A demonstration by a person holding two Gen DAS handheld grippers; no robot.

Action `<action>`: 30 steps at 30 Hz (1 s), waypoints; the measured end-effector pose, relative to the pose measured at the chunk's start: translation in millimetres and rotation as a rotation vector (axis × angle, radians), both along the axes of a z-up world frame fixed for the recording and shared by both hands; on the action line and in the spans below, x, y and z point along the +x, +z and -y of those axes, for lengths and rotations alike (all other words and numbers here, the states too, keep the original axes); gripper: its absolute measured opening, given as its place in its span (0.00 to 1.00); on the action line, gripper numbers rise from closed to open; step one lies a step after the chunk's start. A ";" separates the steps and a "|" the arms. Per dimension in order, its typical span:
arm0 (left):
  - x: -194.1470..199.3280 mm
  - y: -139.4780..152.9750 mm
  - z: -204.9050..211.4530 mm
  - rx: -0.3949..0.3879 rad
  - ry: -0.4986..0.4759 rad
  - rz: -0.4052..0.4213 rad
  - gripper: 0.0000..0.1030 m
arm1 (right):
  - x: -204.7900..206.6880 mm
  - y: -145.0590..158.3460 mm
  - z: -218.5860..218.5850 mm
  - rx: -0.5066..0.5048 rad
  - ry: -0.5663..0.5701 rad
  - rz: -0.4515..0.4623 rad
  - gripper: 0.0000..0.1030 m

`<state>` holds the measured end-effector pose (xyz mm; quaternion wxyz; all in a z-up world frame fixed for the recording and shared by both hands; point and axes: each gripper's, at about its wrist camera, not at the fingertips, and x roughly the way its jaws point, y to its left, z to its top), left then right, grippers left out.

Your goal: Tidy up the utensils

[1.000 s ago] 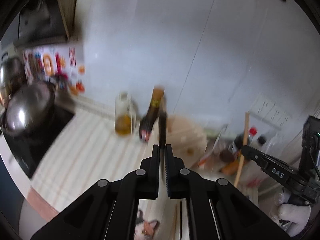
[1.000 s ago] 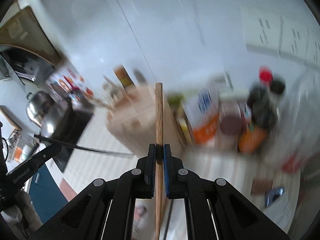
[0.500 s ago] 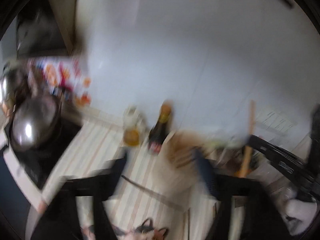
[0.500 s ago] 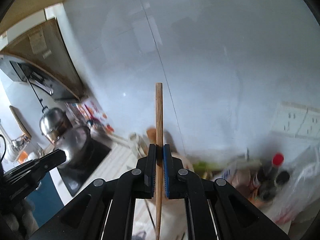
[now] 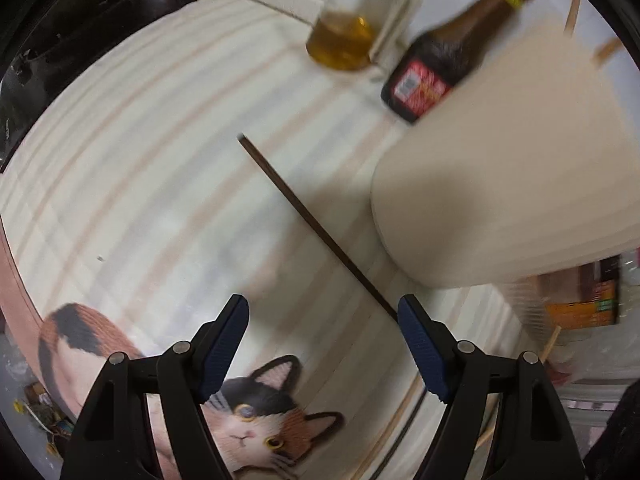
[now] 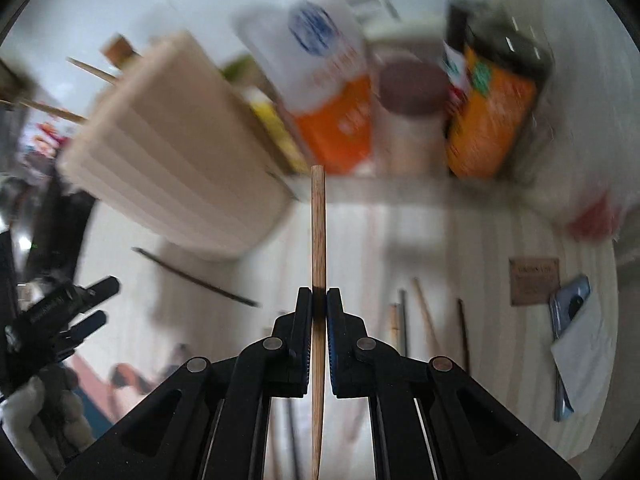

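On the striped counter, a dark chopstick lies diagonally just beside the beige utensil holder, ahead of the left claw, which is spread wide and empty. Right claw is pressed together on a light wooden chopstick, held upright. More chopsticks lie flat on the counter to its right. Oil jar and sauce bottle stand behind the holder.

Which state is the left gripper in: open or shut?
Open. The left gripper has its blue-padded jaws spread wide above the dark chopstick, gripping nothing.
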<state>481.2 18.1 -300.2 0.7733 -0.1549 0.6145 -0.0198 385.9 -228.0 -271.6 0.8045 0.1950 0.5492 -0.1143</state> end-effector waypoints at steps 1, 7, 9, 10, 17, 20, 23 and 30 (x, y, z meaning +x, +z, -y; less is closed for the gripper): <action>0.5 -4.9 8.1 0.008 -0.011 -0.003 0.73 | -0.7 -6.9 1.3 -0.014 -0.011 -0.015 0.07; 5.1 -28.2 58.5 0.142 -0.038 -0.004 0.73 | 2.4 -35.8 1.5 -0.072 -0.019 -0.075 0.07; 3.6 -35.8 71.1 0.201 -0.052 0.002 0.73 | 3.7 -39.2 0.3 -0.093 -0.013 -0.081 0.07; 1.9 -38.3 74.1 0.218 -0.050 0.005 0.73 | 4.5 -41.7 -1.0 -0.099 -0.008 -0.088 0.07; -15.7 -43.2 59.9 0.333 -0.115 0.028 0.74 | 12.6 -47.8 -17.8 -0.109 0.049 -0.115 0.07; -27.4 -42.8 38.8 0.340 -0.137 -0.017 0.74 | 13.2 -51.0 -23.9 -0.097 0.082 -0.124 0.07; -45.8 -40.8 12.0 0.358 -0.154 -0.071 0.74 | 13.6 -54.2 -30.2 -0.079 0.106 -0.127 0.07; -40.0 -43.7 -52.1 0.237 0.063 -0.127 0.72 | 17.7 -53.5 -44.0 -0.052 0.131 -0.119 0.07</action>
